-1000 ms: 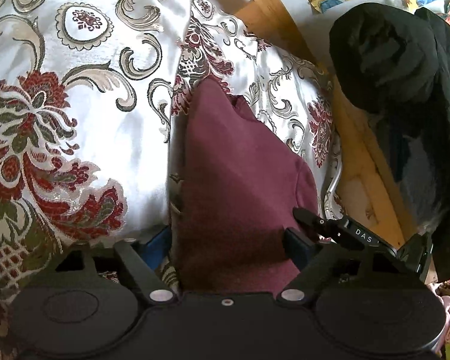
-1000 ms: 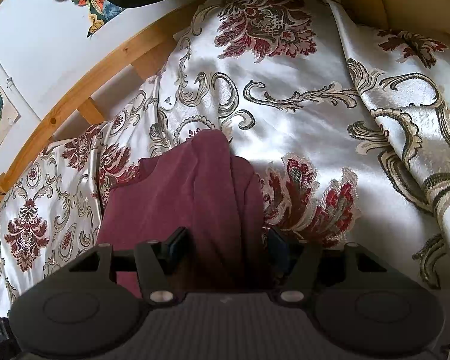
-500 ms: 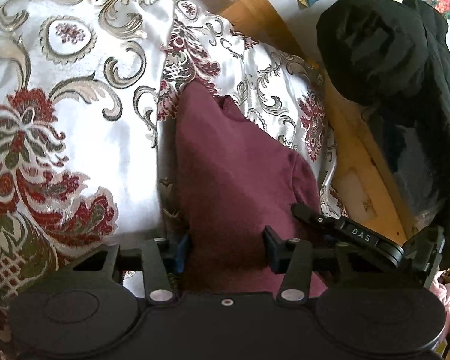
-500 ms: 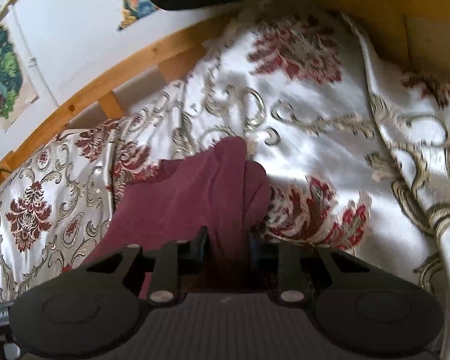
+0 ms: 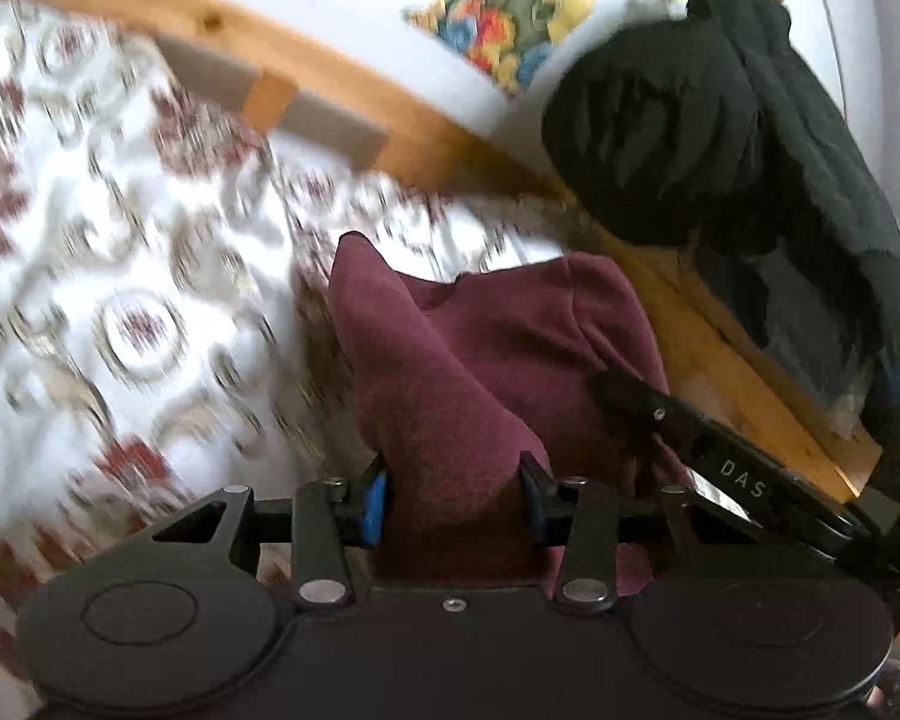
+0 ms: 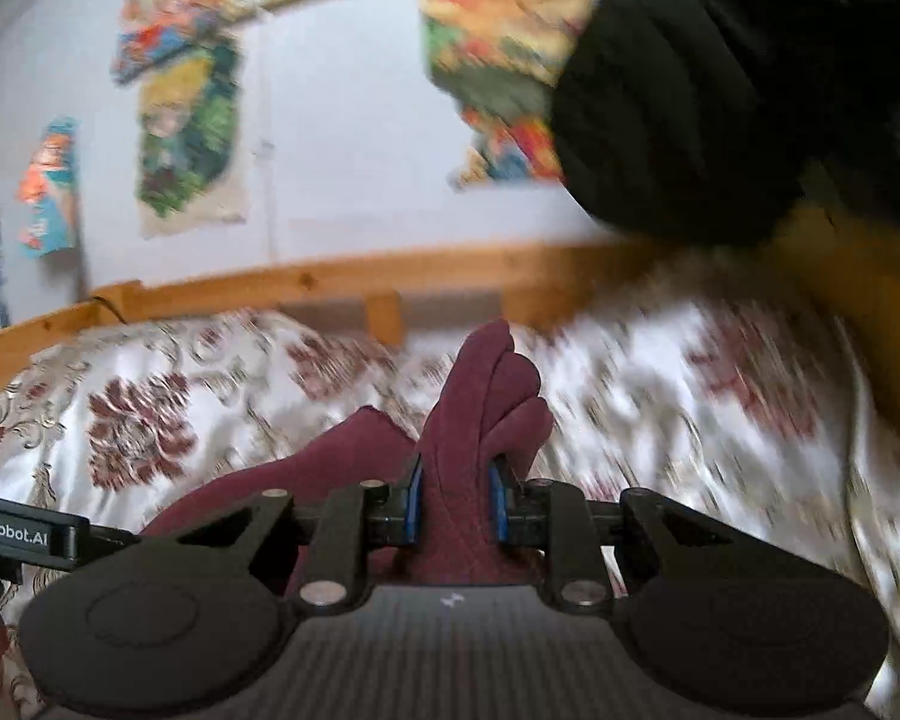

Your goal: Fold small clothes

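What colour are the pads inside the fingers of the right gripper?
Blue. The pads show best in the right wrist view, pressed on the maroon garment.

A home bedroom: wooden bed frame [image 6: 342, 282], floral satin bedspread [image 6: 150, 420], colourful posters [image 6: 186, 138] on the wall.

Left claw [image 5: 453, 501] and right claw [image 6: 455, 507], both clamped, raised.

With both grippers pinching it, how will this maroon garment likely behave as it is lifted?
Probably floppy: the maroon garment bunches into folds between each hand-held gripper's fingers, left and right. Likely light, since a small pinch raises it. The satin bedspread looks slick, so trailing fabric may slide.
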Motion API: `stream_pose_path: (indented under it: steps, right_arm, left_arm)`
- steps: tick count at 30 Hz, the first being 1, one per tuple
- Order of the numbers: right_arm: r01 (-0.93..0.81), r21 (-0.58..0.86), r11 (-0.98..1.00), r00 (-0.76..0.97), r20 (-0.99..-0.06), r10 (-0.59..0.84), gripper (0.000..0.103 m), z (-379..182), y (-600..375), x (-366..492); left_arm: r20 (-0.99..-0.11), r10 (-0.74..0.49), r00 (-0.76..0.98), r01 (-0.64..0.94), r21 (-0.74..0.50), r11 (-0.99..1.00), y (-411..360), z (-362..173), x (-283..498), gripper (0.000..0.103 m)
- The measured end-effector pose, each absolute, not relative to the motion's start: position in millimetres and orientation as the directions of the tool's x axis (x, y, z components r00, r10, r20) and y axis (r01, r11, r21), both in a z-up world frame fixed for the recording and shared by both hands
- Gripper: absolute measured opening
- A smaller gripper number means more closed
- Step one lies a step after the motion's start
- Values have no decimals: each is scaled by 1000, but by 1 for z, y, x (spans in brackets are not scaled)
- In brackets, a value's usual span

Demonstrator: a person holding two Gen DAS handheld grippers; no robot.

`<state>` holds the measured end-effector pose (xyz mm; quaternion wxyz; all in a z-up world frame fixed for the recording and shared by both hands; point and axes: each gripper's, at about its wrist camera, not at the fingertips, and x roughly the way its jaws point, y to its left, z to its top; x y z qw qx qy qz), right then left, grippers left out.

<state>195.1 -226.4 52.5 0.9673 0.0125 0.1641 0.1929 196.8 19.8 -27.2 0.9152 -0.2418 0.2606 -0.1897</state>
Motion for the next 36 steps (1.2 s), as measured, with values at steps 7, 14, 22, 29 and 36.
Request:
stream_pose_path:
  steps: [7,14,22,29,36]
  right_arm:
    - [-447,94,890,849,-269,455,24,47,-164,237]
    - [-420,136,897,803,-403,438,24,-2,-138,277]
    - [-332,212,919,789,-471,394,24,-28,-164,299]
    - [-300,233,925,777,-503,378,50,-37,-171,299]
    - [-280,253,926,779,-505,373,76,-30,-179,292]
  left_arm:
    - [-372,-288,882,90,-468,879,60,-25,204,44]
    - [-487,-218,845,-77,-515,854,80,-67,225,45]
    - [-524,-214,824,-145,-560,816,92,-87,236,52]
    - [-539,-239,807,-188,-619,762,97,-100,237,59]
    - [-550,-225,804,-188,-594,782,93,-96,235,71]
